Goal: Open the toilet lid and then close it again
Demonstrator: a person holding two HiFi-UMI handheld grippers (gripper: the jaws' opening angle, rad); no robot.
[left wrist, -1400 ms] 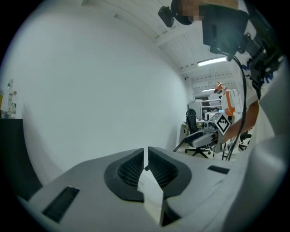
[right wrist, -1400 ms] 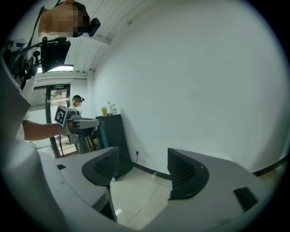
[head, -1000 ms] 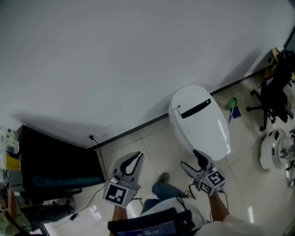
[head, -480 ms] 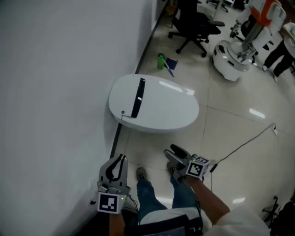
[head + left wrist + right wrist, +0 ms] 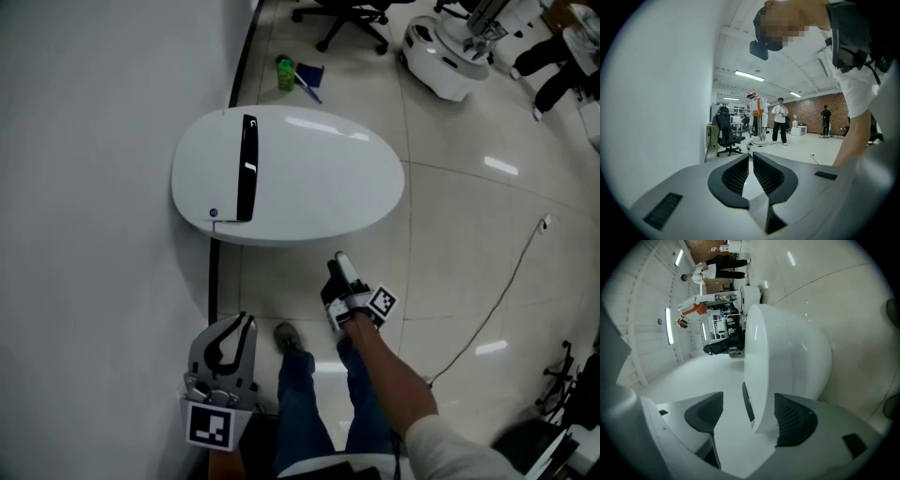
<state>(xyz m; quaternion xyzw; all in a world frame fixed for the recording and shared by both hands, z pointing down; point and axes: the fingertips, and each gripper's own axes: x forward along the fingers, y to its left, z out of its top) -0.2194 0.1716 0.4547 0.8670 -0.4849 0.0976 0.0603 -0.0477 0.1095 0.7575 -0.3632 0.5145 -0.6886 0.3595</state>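
The toilet lid (image 5: 309, 178) is down, flat over the white bowl. The bowl sits against the wall (image 5: 94, 187), with a black strip (image 5: 247, 167) across the lid's wall end. The right gripper (image 5: 337, 262) is low, rolled on its side, just off the lid's near edge and pointing at it. Its jaws stand wide apart. In the right gripper view the lid's rim (image 5: 759, 357) lines up in the gap between them. The pads are not pressing it, though contact is hard to call and it looks just short. The left gripper (image 5: 244, 323) is well back from the toilet, close to the wall beside the person's leg (image 5: 298, 403). Its jaws are drawn together with only a sliver between the pads (image 5: 736, 176) and nothing in them. Past the toilet on the tile floor (image 5: 450, 234) are a green bottle (image 5: 285, 72) with a blue item (image 5: 309, 75) just beside it, an office chair (image 5: 352, 23) and a white robot base (image 5: 441, 47). A cable (image 5: 506, 291) runs across the floor at right.
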